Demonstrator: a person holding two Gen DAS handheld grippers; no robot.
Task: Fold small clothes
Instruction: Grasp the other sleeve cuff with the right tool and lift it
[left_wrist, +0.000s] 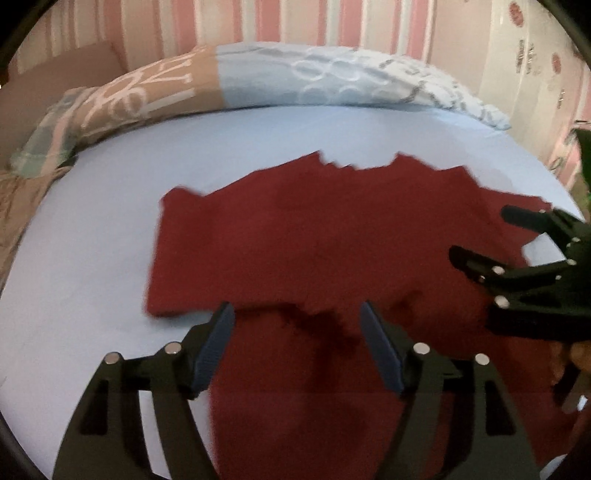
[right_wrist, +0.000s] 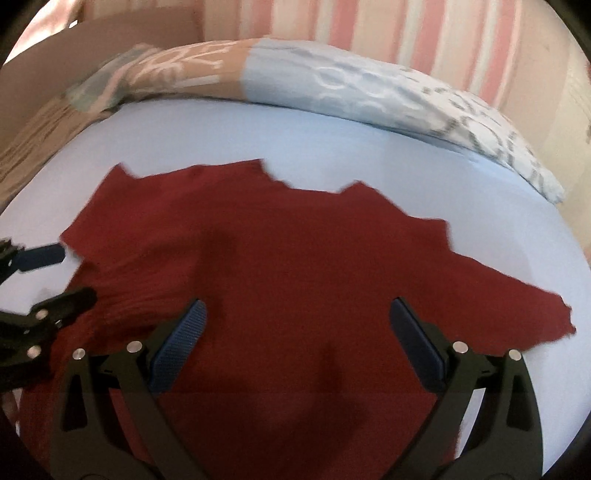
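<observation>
A dark red garment (left_wrist: 314, 236) lies spread flat on the light blue bed sheet (left_wrist: 92, 258), sleeves out to both sides. My left gripper (left_wrist: 297, 317) is open and empty, hovering above the garment's near left part. My right gripper (right_wrist: 297, 314) is open and empty above the garment (right_wrist: 295, 258), near its middle. The right gripper also shows at the right edge of the left wrist view (left_wrist: 480, 236), open over the right sleeve. The left gripper shows at the left edge of the right wrist view (right_wrist: 70, 273), open by the left sleeve.
A rolled patterned duvet (left_wrist: 258, 77) in brown, blue and white lies along the far side of the bed, also in the right wrist view (right_wrist: 332, 85). A pink and white striped wall (left_wrist: 295, 22) stands behind. Bare sheet (right_wrist: 517, 236) surrounds the garment.
</observation>
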